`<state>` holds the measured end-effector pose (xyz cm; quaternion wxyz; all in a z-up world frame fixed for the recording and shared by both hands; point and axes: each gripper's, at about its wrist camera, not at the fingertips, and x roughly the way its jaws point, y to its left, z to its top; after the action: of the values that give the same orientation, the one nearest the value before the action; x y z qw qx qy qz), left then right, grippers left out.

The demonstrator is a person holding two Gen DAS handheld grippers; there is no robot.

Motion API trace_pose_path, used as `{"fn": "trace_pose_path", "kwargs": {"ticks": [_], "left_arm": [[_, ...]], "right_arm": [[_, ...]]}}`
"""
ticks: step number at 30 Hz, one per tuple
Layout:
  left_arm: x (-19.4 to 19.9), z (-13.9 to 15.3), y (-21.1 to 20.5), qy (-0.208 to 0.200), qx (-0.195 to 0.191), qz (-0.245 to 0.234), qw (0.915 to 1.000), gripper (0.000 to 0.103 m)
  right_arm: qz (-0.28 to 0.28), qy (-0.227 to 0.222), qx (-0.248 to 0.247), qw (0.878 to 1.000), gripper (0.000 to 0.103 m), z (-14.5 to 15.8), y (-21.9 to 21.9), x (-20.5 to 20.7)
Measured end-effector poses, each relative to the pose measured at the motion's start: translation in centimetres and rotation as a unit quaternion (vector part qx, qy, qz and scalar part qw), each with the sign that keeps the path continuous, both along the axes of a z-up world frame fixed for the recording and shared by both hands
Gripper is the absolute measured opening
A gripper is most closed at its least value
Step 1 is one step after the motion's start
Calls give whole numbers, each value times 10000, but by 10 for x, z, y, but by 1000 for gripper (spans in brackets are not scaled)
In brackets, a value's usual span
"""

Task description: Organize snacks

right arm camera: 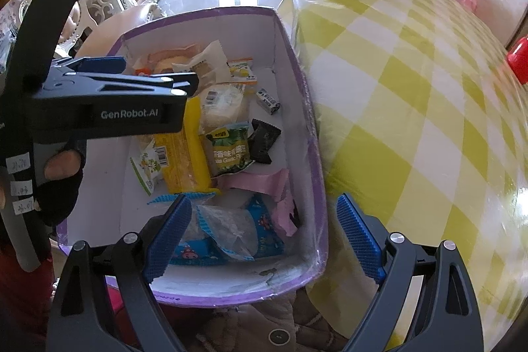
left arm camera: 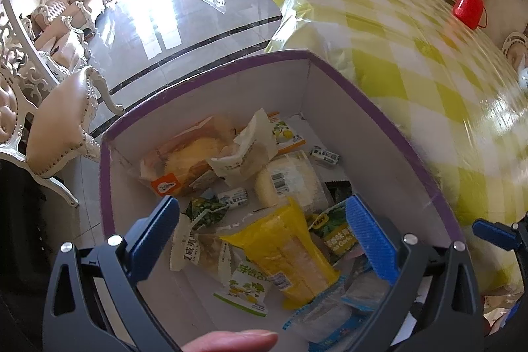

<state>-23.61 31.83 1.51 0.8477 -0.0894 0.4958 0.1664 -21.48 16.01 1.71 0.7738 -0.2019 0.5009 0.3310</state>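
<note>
A white box with a purple rim [left arm camera: 363, 94] holds several snack packets. Among them are a yellow packet [left arm camera: 287, 249], a green pea packet [right arm camera: 231, 150], a black packet [right arm camera: 264, 137], a pink one [right arm camera: 264, 183] and a clear blue-edged one [right arm camera: 227, 230]. My left gripper [left arm camera: 264, 236] hangs open above the yellow packet, its pads touching nothing. My right gripper [right arm camera: 264, 236] is open too. It straddles the box's right wall [right arm camera: 318, 193], with one finger over the clear packet and the other over the tablecloth. The left gripper's dark body [right arm camera: 109, 114] shows at the left of the right wrist view.
A round table with a yellow-green check cloth [left arm camera: 412, 71] lies right of the box, with a red flask [left arm camera: 470, 4] at its far side. A padded chair [left arm camera: 62, 127] stands to the left on the glossy tiled floor [left arm camera: 171, 22]. A gloved hand [right arm camera: 59, 183] holds the left gripper.
</note>
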Motion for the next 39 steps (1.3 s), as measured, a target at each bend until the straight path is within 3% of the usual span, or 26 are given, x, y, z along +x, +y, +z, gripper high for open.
{"fn": "trace_pose_path", "kwargs": {"ticks": [20,39], "left_arm": [[3,1,-14,-15,240,-77,9997,101],[7,-6,-13,112,76,-147,9998,101]], "right_arm": [[-75,9,99,9999,87,2,-6,-1],[-53,27,58,10000,87,-3,-3,-4]]}}
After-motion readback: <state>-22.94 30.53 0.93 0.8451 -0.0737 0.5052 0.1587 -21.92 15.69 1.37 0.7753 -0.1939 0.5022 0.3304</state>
